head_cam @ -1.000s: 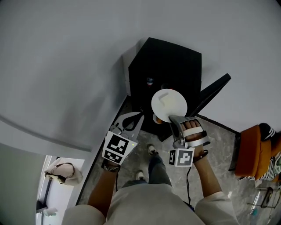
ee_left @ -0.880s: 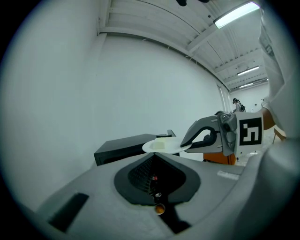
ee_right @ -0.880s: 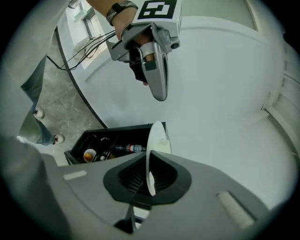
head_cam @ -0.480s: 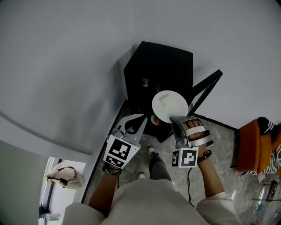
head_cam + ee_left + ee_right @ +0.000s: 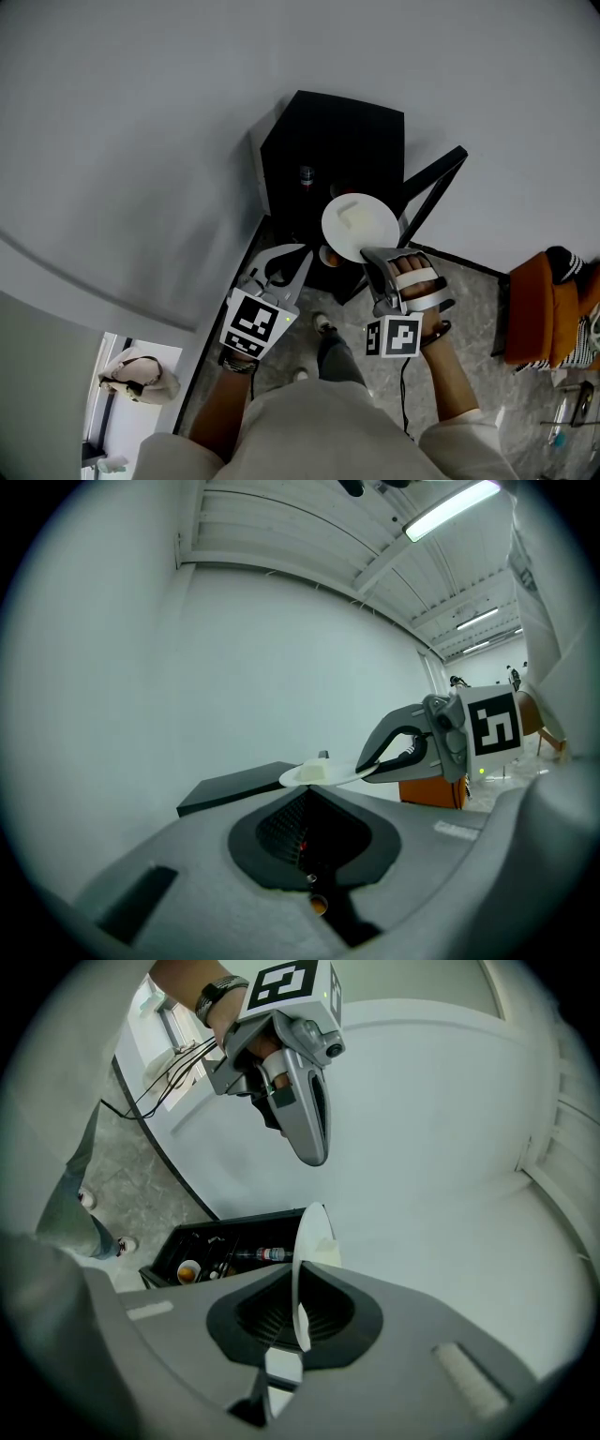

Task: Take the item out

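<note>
White plate edge-on in tight grip of right tongs; left tongs together, alongside.

L gripper closed, empty; R gripper clamped.

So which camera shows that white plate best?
The head view: it looks down on the white plate, showing its whole round face and a pale piece on it. The right gripper view shows it only edge-on, pinched by the right gripper; the left gripper view shows a thin sliver.
</note>
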Available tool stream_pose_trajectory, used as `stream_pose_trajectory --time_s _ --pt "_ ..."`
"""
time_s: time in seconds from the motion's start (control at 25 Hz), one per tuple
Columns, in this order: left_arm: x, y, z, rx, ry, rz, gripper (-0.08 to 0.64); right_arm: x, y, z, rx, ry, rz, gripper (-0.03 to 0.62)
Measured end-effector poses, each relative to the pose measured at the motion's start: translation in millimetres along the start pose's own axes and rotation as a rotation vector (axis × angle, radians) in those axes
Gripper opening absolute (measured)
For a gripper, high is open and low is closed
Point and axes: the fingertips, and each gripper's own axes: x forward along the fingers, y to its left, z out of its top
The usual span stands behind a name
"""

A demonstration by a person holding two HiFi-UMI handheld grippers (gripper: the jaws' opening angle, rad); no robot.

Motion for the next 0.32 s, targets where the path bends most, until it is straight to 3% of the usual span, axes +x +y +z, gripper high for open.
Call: stream_pose_trajectory --time_s 0.32 --pt "-0.2 0.3 -3.9 0.003 0.009 0.003 0.005 2.9 -1.0 -1.6 0.003 0.001 -0.004 0.015"
